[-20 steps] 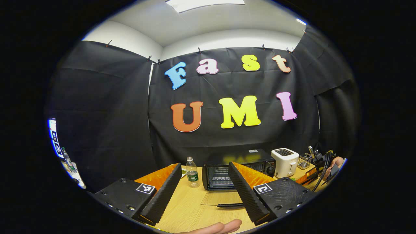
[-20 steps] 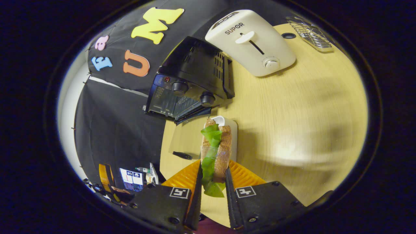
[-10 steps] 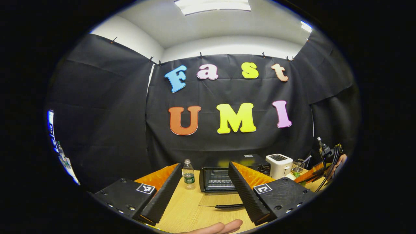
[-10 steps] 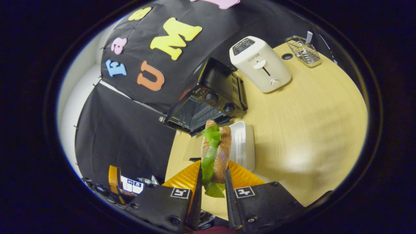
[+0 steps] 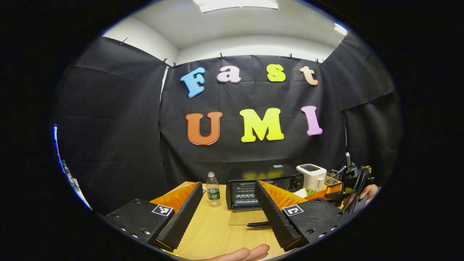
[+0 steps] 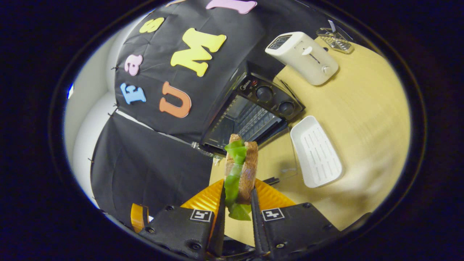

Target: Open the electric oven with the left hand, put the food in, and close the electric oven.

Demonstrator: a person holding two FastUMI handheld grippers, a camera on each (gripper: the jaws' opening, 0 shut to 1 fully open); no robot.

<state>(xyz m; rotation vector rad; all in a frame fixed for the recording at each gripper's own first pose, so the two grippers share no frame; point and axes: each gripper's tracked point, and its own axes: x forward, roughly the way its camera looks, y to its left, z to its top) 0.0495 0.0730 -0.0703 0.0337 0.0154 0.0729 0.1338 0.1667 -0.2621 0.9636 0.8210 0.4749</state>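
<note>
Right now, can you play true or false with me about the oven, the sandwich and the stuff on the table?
1. The oven door is open. True: the glass door lies folded down onto the table.
2. The right gripper holds the sandwich. True: both fingers press on it.
3. The sandwich is already inside the oven. False: it is out in front of the open oven, in the gripper.
4. The left gripper is squeezing the water bottle. False: its fingers are spread apart with nothing between them, and the bottle stands farther off, beside the oven.
5. The white tray has food on it. False: it is bare.
</note>
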